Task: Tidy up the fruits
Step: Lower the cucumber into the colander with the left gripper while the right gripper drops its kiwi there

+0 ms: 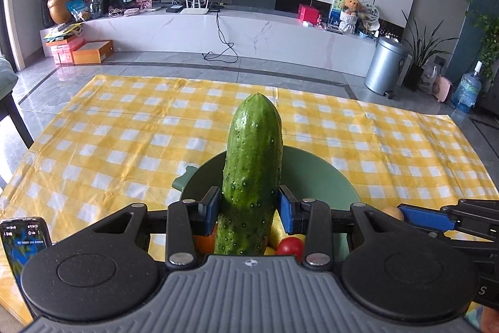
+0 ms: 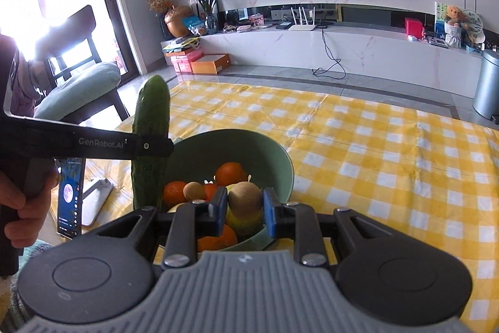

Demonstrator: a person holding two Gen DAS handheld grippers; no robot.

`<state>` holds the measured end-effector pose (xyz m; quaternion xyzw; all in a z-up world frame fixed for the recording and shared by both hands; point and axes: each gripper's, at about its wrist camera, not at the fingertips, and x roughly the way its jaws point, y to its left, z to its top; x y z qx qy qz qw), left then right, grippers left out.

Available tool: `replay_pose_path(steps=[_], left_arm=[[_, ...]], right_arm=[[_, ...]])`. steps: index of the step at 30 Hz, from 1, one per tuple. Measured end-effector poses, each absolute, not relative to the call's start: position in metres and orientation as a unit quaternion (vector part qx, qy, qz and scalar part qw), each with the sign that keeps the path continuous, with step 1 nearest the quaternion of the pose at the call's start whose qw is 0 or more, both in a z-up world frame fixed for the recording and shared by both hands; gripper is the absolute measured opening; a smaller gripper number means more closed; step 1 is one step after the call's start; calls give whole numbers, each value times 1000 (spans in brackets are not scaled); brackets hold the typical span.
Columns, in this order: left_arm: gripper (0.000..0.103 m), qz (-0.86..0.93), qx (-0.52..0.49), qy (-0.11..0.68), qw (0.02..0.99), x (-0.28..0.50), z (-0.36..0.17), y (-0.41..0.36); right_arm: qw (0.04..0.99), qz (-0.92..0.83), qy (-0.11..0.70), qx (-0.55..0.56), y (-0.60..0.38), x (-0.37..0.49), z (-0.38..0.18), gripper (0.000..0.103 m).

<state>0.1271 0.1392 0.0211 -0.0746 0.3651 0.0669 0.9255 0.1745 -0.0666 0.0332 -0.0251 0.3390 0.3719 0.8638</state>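
My left gripper (image 1: pixel 248 208) is shut on a green cucumber (image 1: pixel 252 173) and holds it upright above the green bowl (image 1: pixel 324 180). In the right wrist view the cucumber (image 2: pixel 152 120) stands at the bowl's left side, clamped by the left gripper's black finger (image 2: pixel 124 144). My right gripper (image 2: pixel 244 209) is shut on a brown kiwi (image 2: pixel 244 197) over the green bowl (image 2: pixel 268 152), which holds oranges (image 2: pixel 230 173), another kiwi (image 2: pixel 193 191) and a yellow fruit. The right gripper's blue pad (image 1: pixel 427 217) shows at the right in the left wrist view.
A yellow checked cloth (image 2: pixel 389 161) covers the table. A phone on a stand (image 2: pixel 70 198) is left of the bowl. A chair with a cushion (image 2: pixel 81 86) stands beyond the table's left edge. A TV wall and low shelf lie behind.
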Motion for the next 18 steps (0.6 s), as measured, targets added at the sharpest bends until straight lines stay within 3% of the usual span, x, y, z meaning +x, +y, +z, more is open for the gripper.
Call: replay_pose_path(steps=[18], left_arm=[[42,73,-38,398,914,151,-14,140]], right_arm=[[846,379,360,-109,-28,200,4,21]])
